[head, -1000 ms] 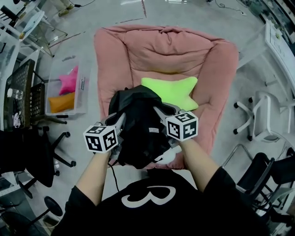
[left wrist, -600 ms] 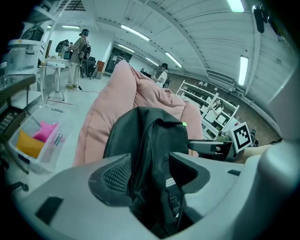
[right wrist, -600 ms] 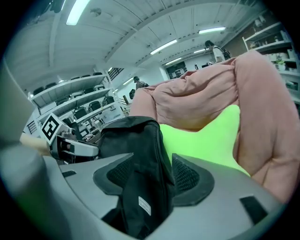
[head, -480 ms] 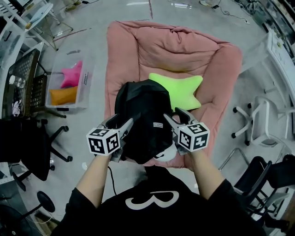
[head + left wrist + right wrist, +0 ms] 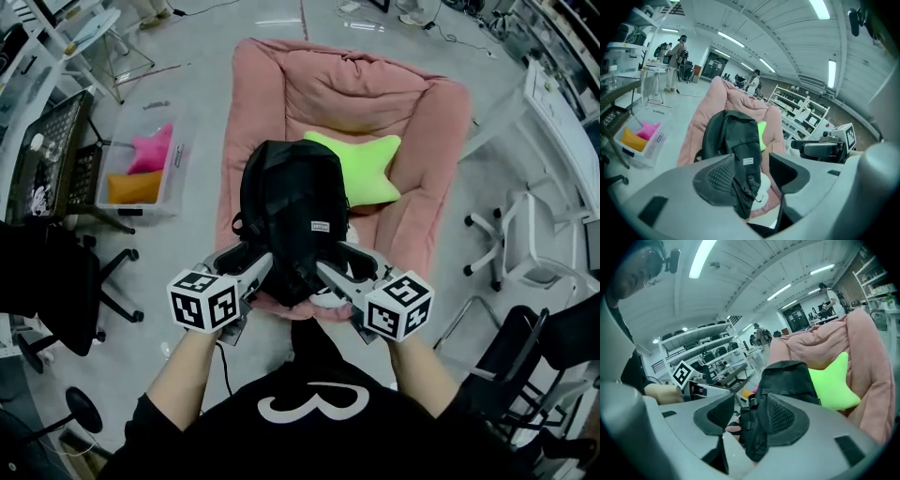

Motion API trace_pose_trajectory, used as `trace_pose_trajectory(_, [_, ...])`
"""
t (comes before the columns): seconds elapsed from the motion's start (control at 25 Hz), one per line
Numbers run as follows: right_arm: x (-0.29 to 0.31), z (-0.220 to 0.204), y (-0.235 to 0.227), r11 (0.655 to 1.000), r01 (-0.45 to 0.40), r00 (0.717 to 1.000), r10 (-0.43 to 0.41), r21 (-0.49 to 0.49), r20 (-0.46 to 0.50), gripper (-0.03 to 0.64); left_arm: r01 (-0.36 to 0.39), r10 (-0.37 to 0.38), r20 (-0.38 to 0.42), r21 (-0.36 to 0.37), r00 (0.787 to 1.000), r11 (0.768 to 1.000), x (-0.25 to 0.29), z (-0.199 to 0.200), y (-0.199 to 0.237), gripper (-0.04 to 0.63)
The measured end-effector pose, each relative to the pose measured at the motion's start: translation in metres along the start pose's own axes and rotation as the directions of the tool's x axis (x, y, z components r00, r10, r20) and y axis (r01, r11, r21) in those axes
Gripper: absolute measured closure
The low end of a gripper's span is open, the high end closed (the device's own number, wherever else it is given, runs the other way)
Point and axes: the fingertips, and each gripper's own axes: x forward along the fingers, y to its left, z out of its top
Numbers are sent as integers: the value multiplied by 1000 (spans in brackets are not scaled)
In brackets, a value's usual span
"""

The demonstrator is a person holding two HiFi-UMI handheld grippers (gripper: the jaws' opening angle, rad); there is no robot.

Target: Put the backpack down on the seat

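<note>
The black backpack lies on the pink padded seat, its bottom end at the seat's near edge. It partly covers a lime-green star pillow. My left gripper is at the backpack's lower left corner. Its jaws are closing a little but stand wide apart, pads off the fabric. My right gripper is open at the lower right corner. In the left gripper view the backpack shows beyond the jaws of the left gripper. In the right gripper view a strap of the backpack hangs in the gap of the right gripper, untouched.
A clear bin with a pink star and an orange cushion stands on the floor left of the seat. A black office chair is at my left. A white chair and a white table are at the right. People stand far off.
A second ago both grippers held the backpack up over the seat's front. Now it rests on the seat; both grippers have opened and drawn back toward me.
</note>
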Motion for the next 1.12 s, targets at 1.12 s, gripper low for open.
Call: trace_pose_trajectory(1.12, [-111, -29, 225, 965, -253, 948, 261, -67, 179, 613, 202, -215, 168, 92, 962, 975, -204, -59, -166, 589])
